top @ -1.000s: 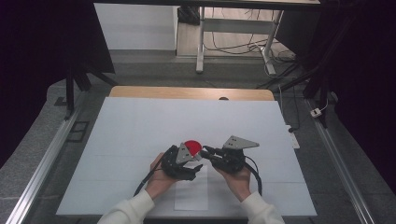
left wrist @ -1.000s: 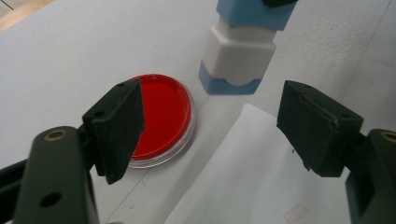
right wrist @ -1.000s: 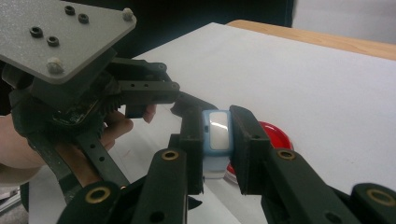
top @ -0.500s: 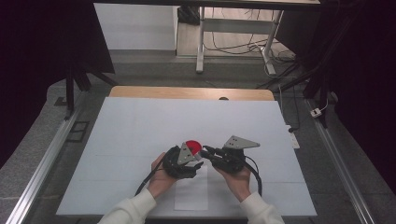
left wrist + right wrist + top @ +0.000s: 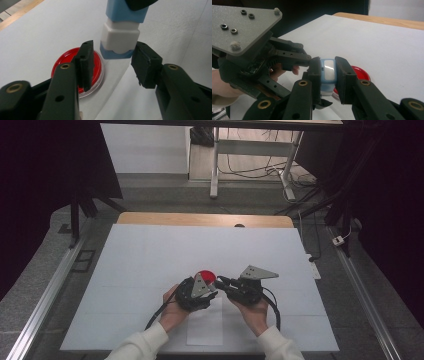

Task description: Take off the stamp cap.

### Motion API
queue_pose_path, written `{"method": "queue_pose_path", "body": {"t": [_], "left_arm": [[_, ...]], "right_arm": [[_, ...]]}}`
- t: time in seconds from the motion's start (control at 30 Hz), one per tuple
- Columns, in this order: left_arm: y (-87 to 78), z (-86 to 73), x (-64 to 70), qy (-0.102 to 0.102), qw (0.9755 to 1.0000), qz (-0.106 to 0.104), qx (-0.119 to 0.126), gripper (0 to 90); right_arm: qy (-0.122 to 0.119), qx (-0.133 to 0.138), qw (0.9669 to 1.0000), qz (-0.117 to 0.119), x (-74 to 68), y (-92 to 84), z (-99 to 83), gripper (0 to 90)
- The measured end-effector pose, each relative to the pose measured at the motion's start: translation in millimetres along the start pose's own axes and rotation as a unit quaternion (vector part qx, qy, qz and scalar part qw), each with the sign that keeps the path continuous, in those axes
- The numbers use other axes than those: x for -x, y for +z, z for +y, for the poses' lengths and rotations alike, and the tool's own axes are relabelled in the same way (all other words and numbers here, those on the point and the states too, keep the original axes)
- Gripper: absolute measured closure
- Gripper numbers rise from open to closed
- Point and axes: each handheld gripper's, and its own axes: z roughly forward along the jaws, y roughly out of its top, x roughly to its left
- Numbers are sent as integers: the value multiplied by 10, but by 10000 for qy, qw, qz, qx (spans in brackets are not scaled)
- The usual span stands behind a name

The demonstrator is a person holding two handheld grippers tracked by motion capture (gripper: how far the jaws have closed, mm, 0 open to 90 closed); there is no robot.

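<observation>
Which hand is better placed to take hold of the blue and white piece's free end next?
Left: its tongs stand open around the blue and white piece, which the right tongs already clamp.

Bright tabletop, dark surroundings, blurry close-ups.

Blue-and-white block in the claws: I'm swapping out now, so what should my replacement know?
Right claw: shut on the small blue-and-white plastic block, held above the white table mat.
Left claw: open, jaws either side of the block's end, not gripping.
Round red dish with a clear rim: on the mat beside both claws.
Left: probably close the left claw on the block.
</observation>
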Motion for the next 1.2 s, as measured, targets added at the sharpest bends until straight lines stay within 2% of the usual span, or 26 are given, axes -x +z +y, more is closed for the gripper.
{"method": "queue_pose_path", "body": {"t": [0.67, 1.2], "left_arm": [[-4, 4, 13, 166, 9998, 67, -51, 625], [-4, -8, 15, 204, 9997, 81, -68, 647]], "right_arm": [[93, 55, 9999, -14, 5, 2, -11, 753], [120, 90, 9999, -59, -8, 3, -21, 754]]}}
